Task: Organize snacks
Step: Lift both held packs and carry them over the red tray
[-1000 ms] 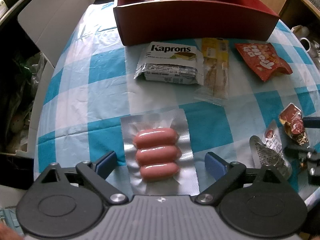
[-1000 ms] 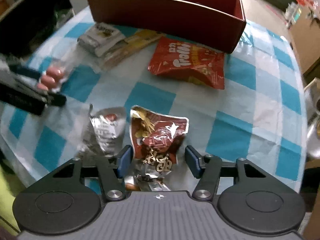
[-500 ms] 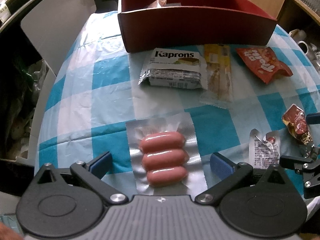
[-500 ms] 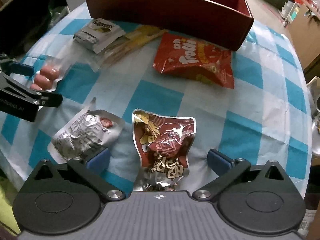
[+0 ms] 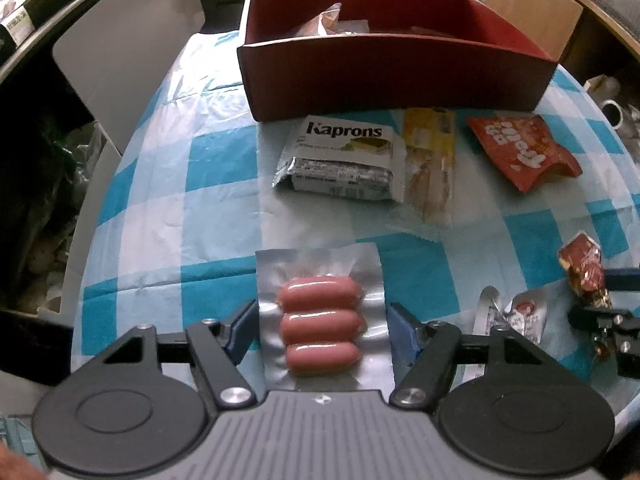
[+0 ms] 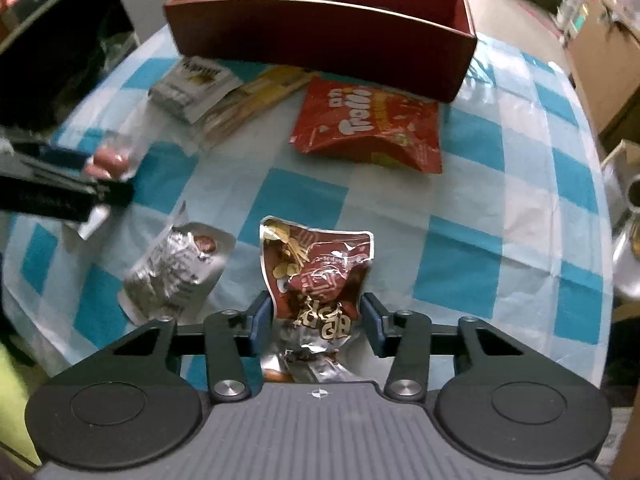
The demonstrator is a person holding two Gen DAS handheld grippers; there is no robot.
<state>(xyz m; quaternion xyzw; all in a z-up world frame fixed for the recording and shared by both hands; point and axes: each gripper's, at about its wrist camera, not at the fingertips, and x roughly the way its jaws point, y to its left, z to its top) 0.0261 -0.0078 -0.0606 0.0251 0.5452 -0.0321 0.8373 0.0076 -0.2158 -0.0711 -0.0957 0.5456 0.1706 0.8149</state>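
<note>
At lower centre of the left wrist view, the sausage pack is bracketed by the closing left gripper, pads at its edges. Low in the right wrist view, the brown pouch is flanked by the closing right gripper; the red box is seen at the top.

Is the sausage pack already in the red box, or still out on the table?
Still out. The sausage pack lies flat on the checked tablecloth, well short of the red box.
</note>
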